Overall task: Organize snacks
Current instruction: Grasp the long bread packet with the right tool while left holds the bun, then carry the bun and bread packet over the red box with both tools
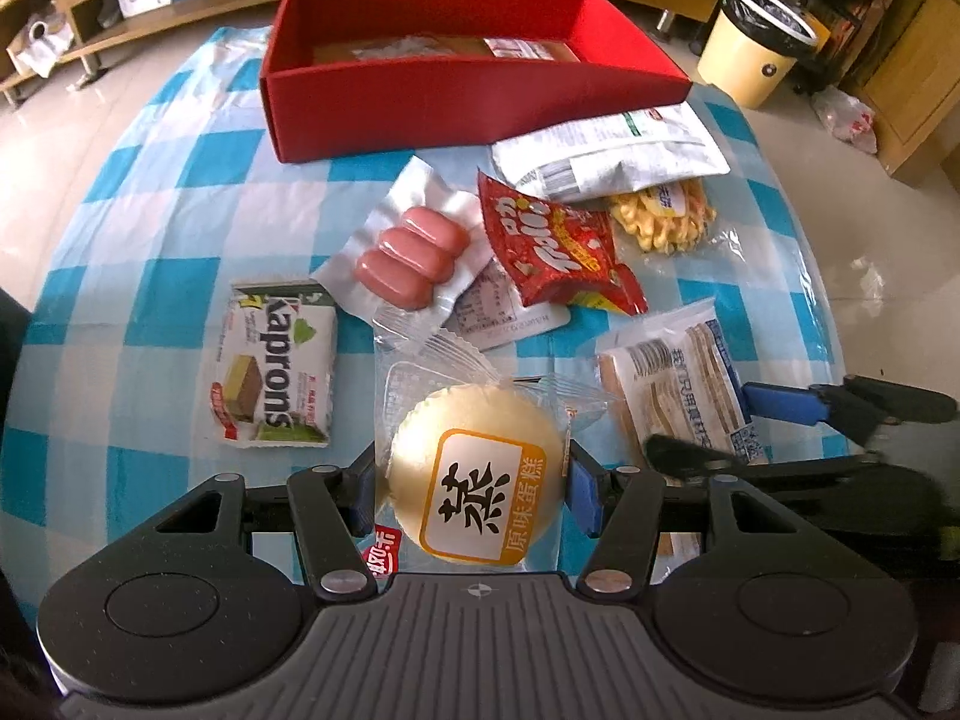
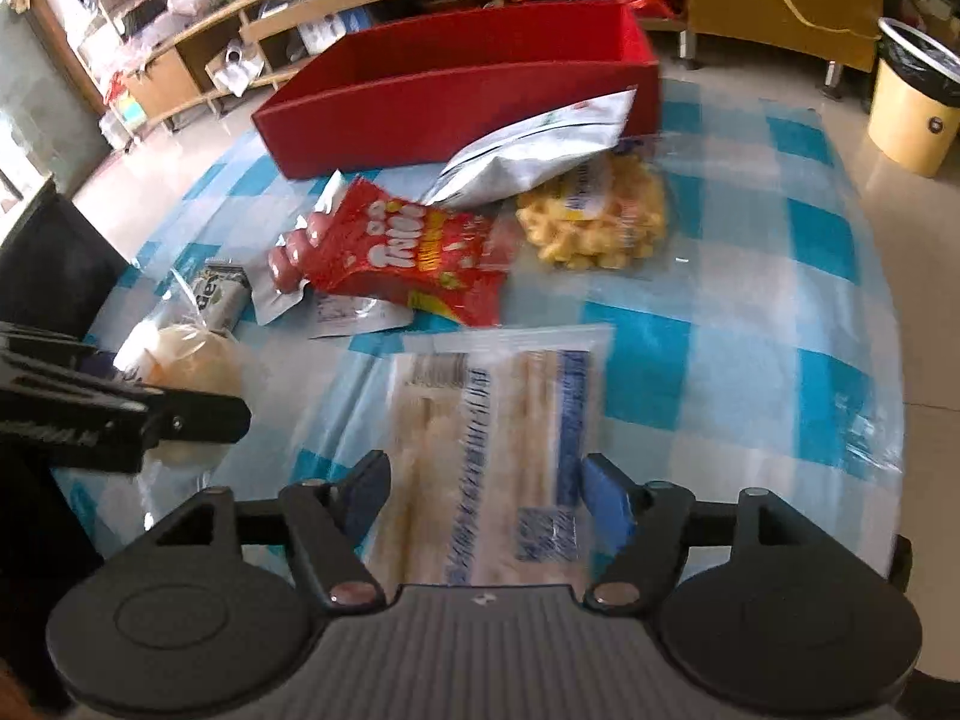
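Left hand-held gripper (image 1: 474,489): closed about halfway on the steamed cake packet (image 1: 477,474); both blue pads are seen pressed against the wrapper's sides.
Steamed cake packet: a round pale cake in clear wrap with a yellow-framed label, held at 6 o'clock in the left wrist view, just above the checked worktop (image 1: 180,192).
Right hand-held gripper (image 2: 483,501): jaws stand apart, astride the near end of the cracker packet (image 2: 498,438); whether the pads touch it cannot be told, since the view is blurred.
Cracker packet: lies flat on the worktop, at 4 o'clock of the cake in the left wrist view.
Red box (image 1: 456,78): at 12 o'clock on the worktop, open-topped, with flat packets seen inside.
Sausage pack (image 1: 414,255): at the centre, just below the box.
Red snack bag (image 1: 552,246): at 3 o'clock of the sausages, overlapping a white sachet.
Wafer pack (image 1: 276,369): at 9 o'clock of the cake, apart from it.
Silver pouch (image 1: 606,150): at 1 o'clock, resting partly over the yellow snack bag (image 1: 663,219).
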Demonstrator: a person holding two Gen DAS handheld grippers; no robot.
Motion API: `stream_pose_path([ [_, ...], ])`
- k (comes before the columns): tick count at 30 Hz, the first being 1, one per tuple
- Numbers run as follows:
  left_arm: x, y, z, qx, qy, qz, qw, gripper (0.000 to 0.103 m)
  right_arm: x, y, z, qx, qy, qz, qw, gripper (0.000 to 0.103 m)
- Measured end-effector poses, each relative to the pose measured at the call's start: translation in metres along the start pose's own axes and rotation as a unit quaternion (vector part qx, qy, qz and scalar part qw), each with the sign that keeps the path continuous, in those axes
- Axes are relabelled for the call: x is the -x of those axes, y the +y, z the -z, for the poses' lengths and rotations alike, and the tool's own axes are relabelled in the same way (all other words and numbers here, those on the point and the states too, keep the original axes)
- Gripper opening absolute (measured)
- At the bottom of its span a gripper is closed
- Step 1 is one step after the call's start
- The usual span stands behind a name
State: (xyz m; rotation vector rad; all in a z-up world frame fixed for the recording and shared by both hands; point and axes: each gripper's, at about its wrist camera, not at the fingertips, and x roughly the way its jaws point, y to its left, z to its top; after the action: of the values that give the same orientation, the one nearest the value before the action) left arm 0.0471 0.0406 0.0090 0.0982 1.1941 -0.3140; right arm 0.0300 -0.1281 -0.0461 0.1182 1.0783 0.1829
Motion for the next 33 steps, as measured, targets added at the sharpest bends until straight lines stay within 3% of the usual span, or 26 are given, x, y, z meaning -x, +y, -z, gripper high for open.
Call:
stream_pose_path([
  [5,-0.006,0.001,0.002,0.0,0.008,-0.017,0.9998,0.066,-0.018,0.017,0.0,0.04,0.011,0.045,0.998,0.086],
  [8,-0.012,0.002,0.004,0.001,0.021,-0.022,0.9995,0.066,-0.022,0.024,0.007,0.063,0.022,0.045,0.997,0.102],
  [13,-0.015,-0.003,0.009,-0.016,0.024,-0.038,0.9989,0.066,-0.021,0.022,0.011,0.08,0.024,0.035,0.996,0.103],
  [14,-0.016,-0.004,0.009,-0.018,0.025,-0.038,0.9988,0.066,-0.02,0.021,0.012,0.083,0.024,0.029,0.996,0.102],
  [16,-0.017,-0.004,0.01,-0.019,0.028,-0.038,0.9987,0.066,-0.013,0.02,0.014,0.089,0.014,0.04,0.995,0.086],
  [19,-0.017,-0.006,0.01,-0.022,0.027,-0.041,0.9985,0.066,-0.003,0.018,0.017,0.095,0.006,0.036,0.995,0.074],
  [24,-0.014,-0.007,0.01,-0.023,0.02,-0.04,0.9987,0.066,0.006,0.017,0.018,0.089,-0.005,0.022,0.996,0.069],
  [33,-0.009,-0.005,0.004,-0.008,0.008,-0.028,0.9995,0.066,0.036,0.006,0.008,0.038,-0.058,-0.018,0.997,0.068],
])
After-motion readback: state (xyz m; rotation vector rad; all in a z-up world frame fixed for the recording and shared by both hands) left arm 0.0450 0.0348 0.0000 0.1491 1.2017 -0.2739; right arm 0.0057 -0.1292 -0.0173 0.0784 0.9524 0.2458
